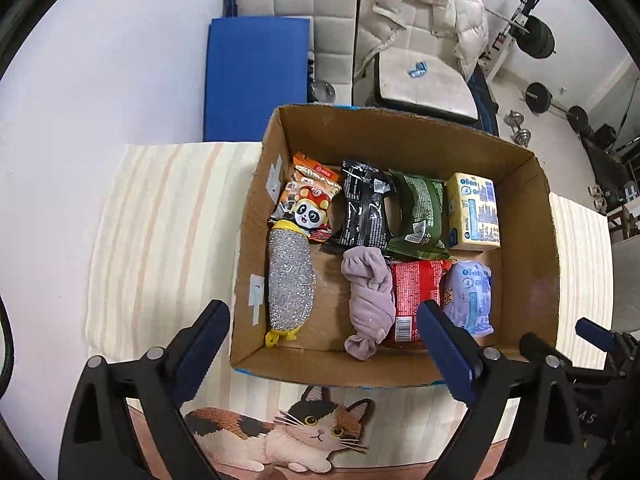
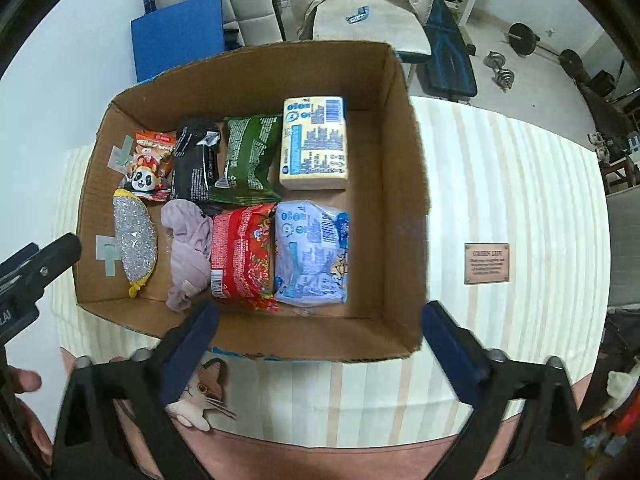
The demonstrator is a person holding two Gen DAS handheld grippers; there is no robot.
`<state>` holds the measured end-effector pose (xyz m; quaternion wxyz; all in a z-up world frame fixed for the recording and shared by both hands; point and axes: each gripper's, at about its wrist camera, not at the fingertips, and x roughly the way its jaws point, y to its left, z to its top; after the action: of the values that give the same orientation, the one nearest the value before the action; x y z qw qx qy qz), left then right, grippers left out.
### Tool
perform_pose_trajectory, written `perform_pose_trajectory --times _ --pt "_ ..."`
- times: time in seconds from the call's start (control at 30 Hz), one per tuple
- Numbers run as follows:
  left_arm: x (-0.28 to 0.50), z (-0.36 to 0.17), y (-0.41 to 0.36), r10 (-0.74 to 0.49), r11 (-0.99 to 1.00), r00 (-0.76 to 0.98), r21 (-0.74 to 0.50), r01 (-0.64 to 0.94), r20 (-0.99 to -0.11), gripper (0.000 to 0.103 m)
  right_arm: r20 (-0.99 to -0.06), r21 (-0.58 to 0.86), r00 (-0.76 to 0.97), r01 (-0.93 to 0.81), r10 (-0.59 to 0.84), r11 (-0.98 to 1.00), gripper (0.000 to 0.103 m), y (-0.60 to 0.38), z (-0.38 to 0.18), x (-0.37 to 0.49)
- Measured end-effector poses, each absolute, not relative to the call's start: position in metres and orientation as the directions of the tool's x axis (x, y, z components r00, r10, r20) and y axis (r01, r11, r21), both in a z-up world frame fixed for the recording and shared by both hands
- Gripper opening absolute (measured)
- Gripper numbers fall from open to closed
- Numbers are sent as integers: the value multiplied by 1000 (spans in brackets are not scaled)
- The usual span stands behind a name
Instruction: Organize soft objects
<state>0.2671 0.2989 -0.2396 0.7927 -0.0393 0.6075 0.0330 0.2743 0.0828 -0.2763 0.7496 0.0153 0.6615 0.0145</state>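
A cardboard box (image 1: 544,240) (image 2: 404,184) stands on the striped tablecloth. Inside lie a silver scrubber (image 1: 290,280) (image 2: 134,236), a mauve cloth (image 1: 368,300) (image 2: 190,248), a red packet (image 1: 416,292) (image 2: 242,256), a pale blue tissue pack (image 1: 470,296) (image 2: 312,252), a panda snack bag (image 1: 308,200) (image 2: 150,168), a black packet (image 1: 366,208) (image 2: 196,160), a green packet (image 1: 422,212) (image 2: 250,156) and a yellow tissue pack (image 1: 474,210) (image 2: 314,144). My left gripper (image 1: 324,348) is open and empty above the box's near wall. My right gripper (image 2: 320,340) is open and empty above the near right corner.
The tablecloth (image 1: 160,240) (image 2: 512,220) has a cat picture (image 1: 304,428) at its near edge and a small brown label (image 2: 486,263) right of the box. Behind the table are a blue mat (image 1: 256,76), a chair with a white jacket (image 1: 424,12) and dumbbells (image 2: 500,68).
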Motion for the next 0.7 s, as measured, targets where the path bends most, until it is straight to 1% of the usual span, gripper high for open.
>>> perform_pose_trajectory --times 0.07,0.27,0.43,0.53,0.7 --pt "263 -237 299 10 994 265 -19 -107 -964 99 -990 32 138 6 31 999 103 79 -272 272" --pt "246 -217 294 7 993 303 -30 -116 -953 100 -982 27 186 5 26 1000 103 70 -250 260" --pt "213 -168 275 13 996 388 -22 -87 -922 100 -964 40 264 -6 40 999 103 61 -210 233" --pt "186 -136 262 -5 998 434 -34 -59 -901 100 -948 45 314 -7 45 999 103 52 -177 204" --pt "140 -89 238 18 1000 503 11 -17 -864 100 -924 66 377 -2 62 998 103 37 -129 158"
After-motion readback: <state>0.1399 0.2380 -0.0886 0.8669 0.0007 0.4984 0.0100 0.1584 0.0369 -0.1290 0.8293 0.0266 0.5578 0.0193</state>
